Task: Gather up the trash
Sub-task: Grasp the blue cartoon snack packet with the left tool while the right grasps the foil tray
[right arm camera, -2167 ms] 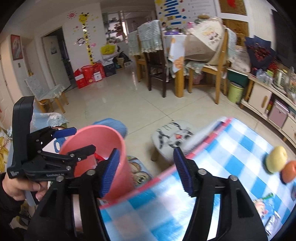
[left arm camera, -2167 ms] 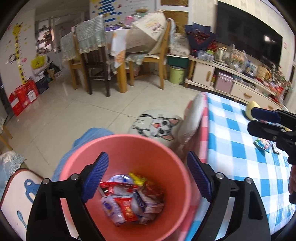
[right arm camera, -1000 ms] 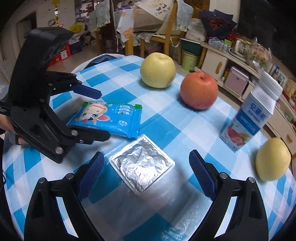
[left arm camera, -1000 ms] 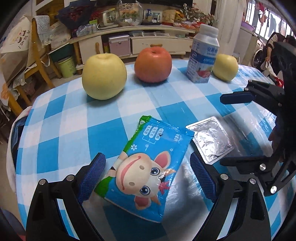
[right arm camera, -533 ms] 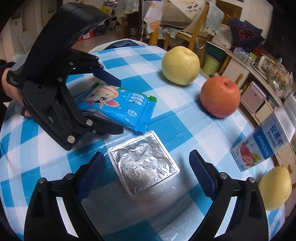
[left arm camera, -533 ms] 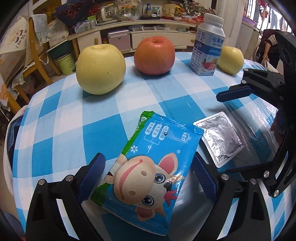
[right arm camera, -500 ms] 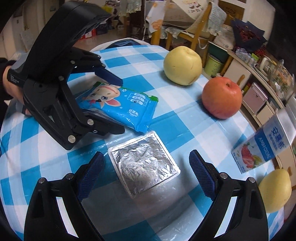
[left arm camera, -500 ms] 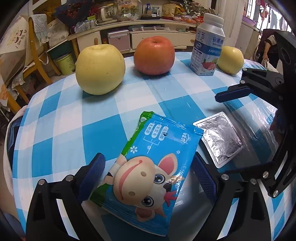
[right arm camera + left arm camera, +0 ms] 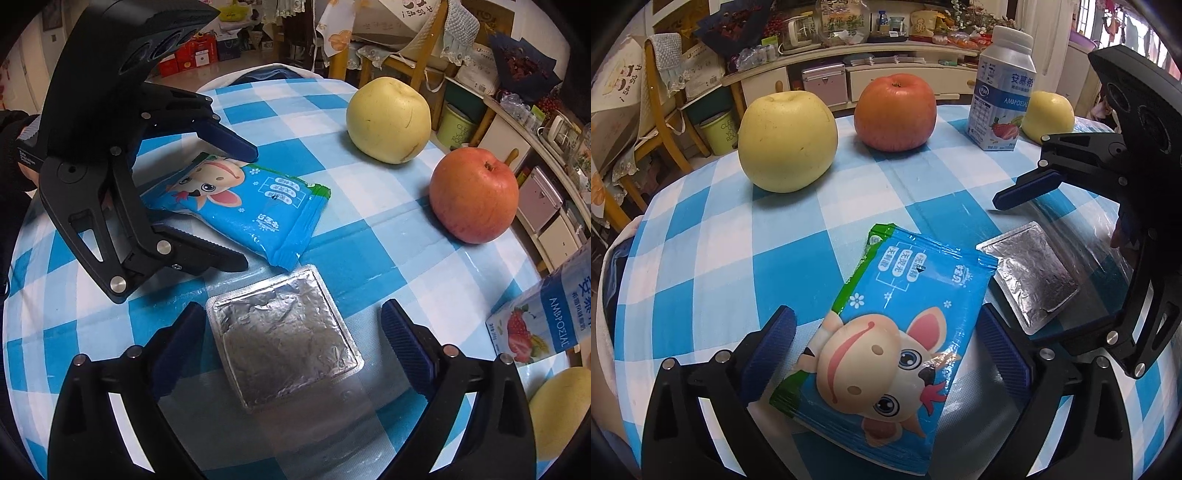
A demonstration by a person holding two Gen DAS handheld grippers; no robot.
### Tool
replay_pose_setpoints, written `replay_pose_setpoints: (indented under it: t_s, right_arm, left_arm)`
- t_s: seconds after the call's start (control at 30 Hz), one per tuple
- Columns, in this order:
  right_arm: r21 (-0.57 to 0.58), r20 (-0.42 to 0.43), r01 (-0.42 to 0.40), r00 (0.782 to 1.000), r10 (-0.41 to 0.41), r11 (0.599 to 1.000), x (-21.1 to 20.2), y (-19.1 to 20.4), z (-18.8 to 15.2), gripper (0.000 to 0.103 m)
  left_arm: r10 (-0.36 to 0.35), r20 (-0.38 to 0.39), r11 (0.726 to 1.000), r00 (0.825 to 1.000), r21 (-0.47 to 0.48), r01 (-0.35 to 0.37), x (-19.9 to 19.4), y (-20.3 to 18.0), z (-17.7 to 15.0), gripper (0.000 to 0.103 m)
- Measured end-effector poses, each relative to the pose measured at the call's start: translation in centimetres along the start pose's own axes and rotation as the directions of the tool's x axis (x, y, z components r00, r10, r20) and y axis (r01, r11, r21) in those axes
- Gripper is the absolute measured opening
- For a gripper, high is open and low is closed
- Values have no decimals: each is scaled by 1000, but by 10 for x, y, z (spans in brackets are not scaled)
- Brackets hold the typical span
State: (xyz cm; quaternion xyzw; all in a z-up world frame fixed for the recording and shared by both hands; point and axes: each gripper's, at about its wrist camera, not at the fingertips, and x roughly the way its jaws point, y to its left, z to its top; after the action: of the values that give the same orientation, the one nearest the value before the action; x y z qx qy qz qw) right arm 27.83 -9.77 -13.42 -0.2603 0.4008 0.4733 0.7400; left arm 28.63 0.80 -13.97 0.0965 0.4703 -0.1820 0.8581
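Both hand-held grippers have left the pink bin and now hang tilted down over the checked bench, each over its own piece of trash. Jaws of the left hand-held gripper (image 9: 882, 363) have just been opening and stand spread on either side of the blue snack wrapper (image 9: 886, 343), pads not pressing it. Spread as well, the right hand-held gripper (image 9: 291, 345) has the foil packet (image 9: 282, 338) lying flat between its fingers, untouched. Wrapper and packet lie just beside each other, corners nearly meeting, so the two tools work close together and could knock one another as they close. Both items are thin and flat on the slick cover; pads may slide over them or pinch the cover instead of lifting trash. Beyond the fingertips stand a yellow apple (image 9: 786, 142) and a red apple (image 9: 895, 112), with a yogurt carton (image 9: 1001, 96) and a second yellow fruit (image 9: 1049, 112) further to the right. All are well apart from the trash and block nothing, though a wide swing could tip the carton.
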Motion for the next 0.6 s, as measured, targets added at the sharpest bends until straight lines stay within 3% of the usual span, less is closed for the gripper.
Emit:
replay_pose_setpoints:
  t_s: [0.4,0.6]
  right_arm:
    - [-5,22,-31,999,31,1000,-1,-1,-4,96]
    - [-20,15,-44,999,45,999,-5,1,-4,86]
  left_arm:
    - [-8,6,1000,1000,14,8,0,-3,0,96]
    - [-25,27,999,999,42,24,-6,-10,0,73]
